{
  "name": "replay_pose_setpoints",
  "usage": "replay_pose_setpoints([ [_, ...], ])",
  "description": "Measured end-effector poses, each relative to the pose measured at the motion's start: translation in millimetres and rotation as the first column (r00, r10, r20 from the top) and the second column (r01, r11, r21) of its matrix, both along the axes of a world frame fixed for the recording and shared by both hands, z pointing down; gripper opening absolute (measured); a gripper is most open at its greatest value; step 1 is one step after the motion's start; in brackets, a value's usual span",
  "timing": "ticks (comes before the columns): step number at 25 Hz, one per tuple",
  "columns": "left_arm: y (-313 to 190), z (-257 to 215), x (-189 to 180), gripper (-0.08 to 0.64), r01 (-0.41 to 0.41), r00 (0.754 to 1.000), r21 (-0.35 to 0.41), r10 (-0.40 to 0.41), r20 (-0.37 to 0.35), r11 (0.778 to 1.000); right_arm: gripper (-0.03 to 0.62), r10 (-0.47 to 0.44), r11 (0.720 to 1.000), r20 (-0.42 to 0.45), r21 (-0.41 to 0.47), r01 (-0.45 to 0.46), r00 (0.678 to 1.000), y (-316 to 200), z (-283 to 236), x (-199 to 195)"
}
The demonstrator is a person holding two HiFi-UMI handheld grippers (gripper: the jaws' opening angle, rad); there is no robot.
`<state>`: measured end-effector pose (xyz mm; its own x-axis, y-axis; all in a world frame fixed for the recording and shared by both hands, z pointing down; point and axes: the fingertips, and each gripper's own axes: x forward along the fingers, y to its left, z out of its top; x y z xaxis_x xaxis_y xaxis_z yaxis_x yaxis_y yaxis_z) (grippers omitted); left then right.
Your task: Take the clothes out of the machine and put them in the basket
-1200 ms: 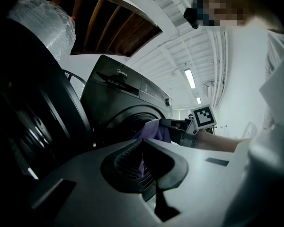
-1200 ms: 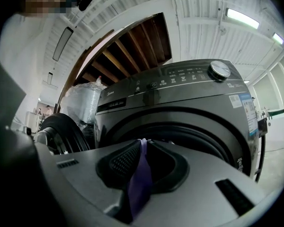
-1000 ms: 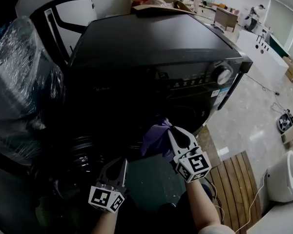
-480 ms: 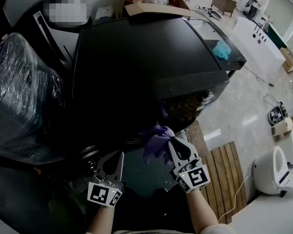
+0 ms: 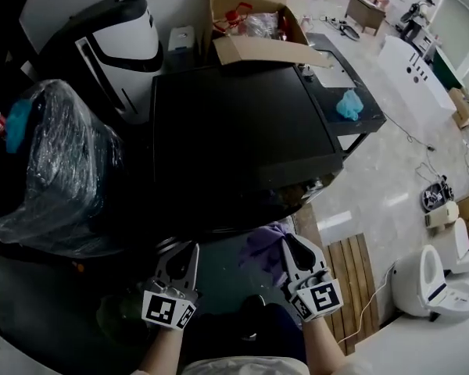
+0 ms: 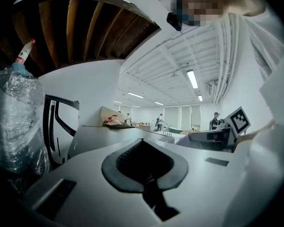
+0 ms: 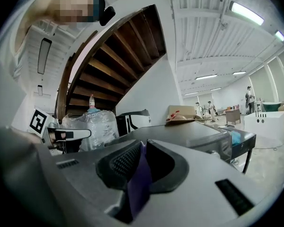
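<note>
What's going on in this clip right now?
A person stands over the black washing machine with a gripper in each hand. The right gripper is clamped on a purple garment, held just in front of the machine. The left gripper is shut with nothing between its jaws.

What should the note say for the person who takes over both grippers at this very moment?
Left gripper: jaws together, nothing between them.
Right gripper: jaws shut on a purple cloth; a thin fold of it shows between them.
Things: the cloth hangs in front of the black washing machine, just below its front edge. No basket can be made out in any view.
Done: one garment is out of the machine and in a grip.
Left: find the basket and put the cloth in it, then check the drum. Its inside is not visible, so I cannot tell whether more clothes remain.
</note>
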<state>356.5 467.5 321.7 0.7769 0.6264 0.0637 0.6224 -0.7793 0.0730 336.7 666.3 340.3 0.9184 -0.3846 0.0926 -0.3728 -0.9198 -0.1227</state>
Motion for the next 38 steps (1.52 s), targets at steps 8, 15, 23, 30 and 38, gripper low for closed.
replay_pose_setpoints([
  [8,-8,-119,-25,0.021,0.033,0.999,-0.002,-0.033,0.026,0.999,0.048,-0.048,0.999,0.003,-0.013,0.048,0.999,-6,-128,-26],
  [15,-15,-198,-46,0.020,0.090,0.996,-0.017,-0.090,0.012,0.996,0.048,-0.076,0.996,-0.032,0.038,0.077,0.997,-10,-222,-37],
  [23,-12,-220,-67,0.021,0.139,0.990,-0.007,-0.138,0.013,0.990,0.048,-0.138,0.988,-0.041,0.058,0.140,0.990,-23,-245,-56],
  [30,-13,-223,-82,0.021,0.197,0.980,-0.009,-0.197,0.014,0.980,0.048,-0.207,0.974,-0.047,0.080,0.211,0.977,-30,-252,-65],
  [38,-39,-224,-104,0.021,0.302,0.953,-0.025,-0.302,0.001,0.953,0.048,-0.345,0.936,-0.072,0.053,0.349,0.936,-64,-259,-68],
])
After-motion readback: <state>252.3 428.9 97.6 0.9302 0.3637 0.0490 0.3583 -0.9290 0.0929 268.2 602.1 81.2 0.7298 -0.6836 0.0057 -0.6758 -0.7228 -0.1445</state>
